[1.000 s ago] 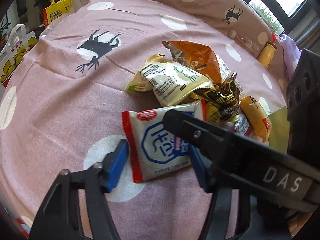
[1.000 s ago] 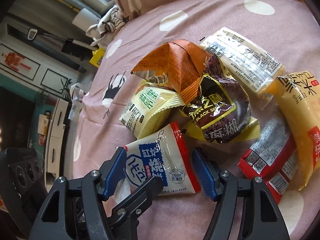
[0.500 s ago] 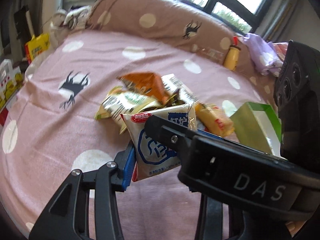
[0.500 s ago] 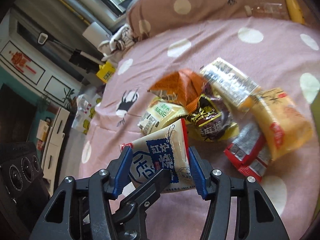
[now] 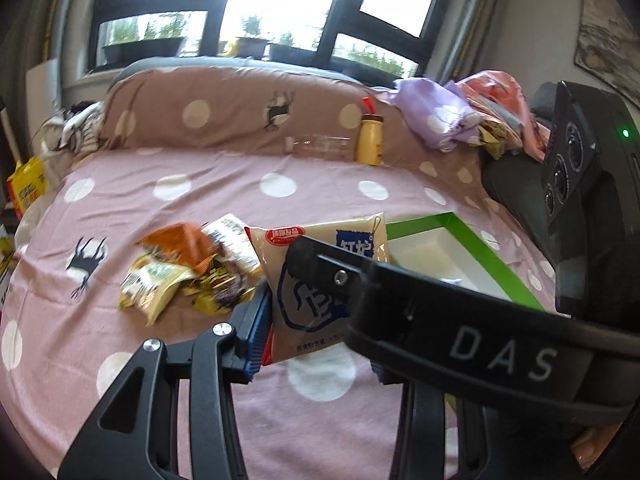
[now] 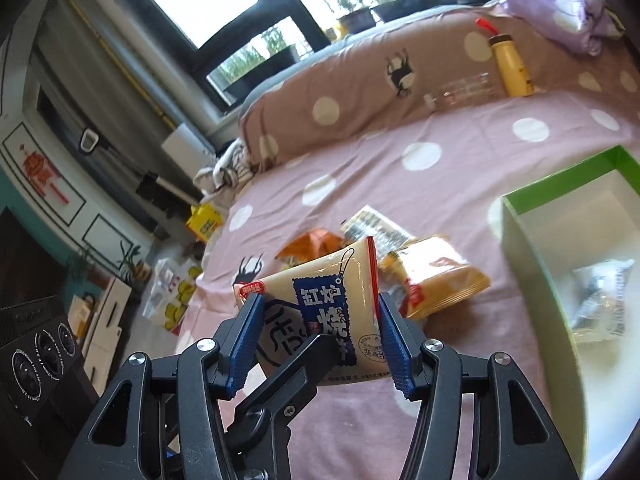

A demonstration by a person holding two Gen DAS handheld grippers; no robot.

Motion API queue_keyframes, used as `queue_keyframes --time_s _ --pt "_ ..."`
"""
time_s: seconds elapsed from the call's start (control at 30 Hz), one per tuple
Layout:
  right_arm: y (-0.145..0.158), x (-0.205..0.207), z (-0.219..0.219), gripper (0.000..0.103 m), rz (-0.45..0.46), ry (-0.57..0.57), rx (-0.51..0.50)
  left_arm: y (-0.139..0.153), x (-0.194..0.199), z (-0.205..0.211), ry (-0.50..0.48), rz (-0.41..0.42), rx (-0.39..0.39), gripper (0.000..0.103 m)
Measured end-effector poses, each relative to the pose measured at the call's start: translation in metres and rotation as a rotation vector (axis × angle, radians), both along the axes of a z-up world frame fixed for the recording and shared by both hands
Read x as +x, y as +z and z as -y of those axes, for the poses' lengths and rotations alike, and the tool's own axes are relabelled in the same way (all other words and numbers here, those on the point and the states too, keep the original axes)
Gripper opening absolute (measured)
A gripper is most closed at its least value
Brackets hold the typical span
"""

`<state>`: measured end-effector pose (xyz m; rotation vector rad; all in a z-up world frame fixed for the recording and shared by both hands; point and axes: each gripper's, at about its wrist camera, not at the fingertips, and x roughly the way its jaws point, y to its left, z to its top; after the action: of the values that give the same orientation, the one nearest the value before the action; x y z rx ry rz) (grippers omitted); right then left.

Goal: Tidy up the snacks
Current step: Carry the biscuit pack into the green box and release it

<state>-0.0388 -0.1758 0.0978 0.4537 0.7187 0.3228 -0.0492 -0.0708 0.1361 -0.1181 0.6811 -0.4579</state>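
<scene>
The snack pile [image 5: 188, 272] lies on the bed [image 5: 200, 184]. The left gripper [image 5: 316, 332] and right gripper [image 6: 320, 336] both clench their jaws on one cream packet [image 6: 328, 300], held aloft near the green box [image 6: 520, 240]. It looks light, crinkly, slippery; pinching the puffy middle seems safest.

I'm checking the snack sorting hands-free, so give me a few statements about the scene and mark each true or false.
1. The blue-and-white packet is held up off the bedspread. True.
2. The green box has nothing in it. False: a clear-wrapped item lies inside.
3. The yellow bottle stands upright at the pillow. True.
4. The orange packet is already in the green box. False: it lies in the snack pile on the bedspread.
5. The right gripper has nothing between its jaws. False: the jaws are closed on the blue-and-white packet.
</scene>
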Motion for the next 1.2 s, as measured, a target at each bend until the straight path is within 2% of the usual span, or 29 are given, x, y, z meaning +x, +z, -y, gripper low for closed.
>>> queue_keyframes --time_s 0.37,0.63,0.83,1.07,1.2 --pt "0.002 -0.022 0.112 0.059 0.009 -0.236 0.144 0.014 0.009 0.108 -0.223 0.057 0.071 0.039" --pt "-0.015 -0.045 0.178 0.059 -0.040 -0.435 0.189 -0.001 0.018 0.172 -0.368 -0.005 0.076 0.037" --pt "-0.035 -0.051 0.211 0.060 -0.136 -0.546 0.213 -0.017 0.020 0.203 -0.422 -0.074 0.080 0.035" --pt "-0.058 -0.048 0.230 0.061 -0.246 -0.616 0.210 -0.037 0.022 0.217 -0.440 -0.160 0.058 0.036" --pt "-0.062 -0.049 0.234 0.069 -0.278 -0.660 0.183 -0.039 0.019 0.217 -0.440 -0.150 0.074 0.051"
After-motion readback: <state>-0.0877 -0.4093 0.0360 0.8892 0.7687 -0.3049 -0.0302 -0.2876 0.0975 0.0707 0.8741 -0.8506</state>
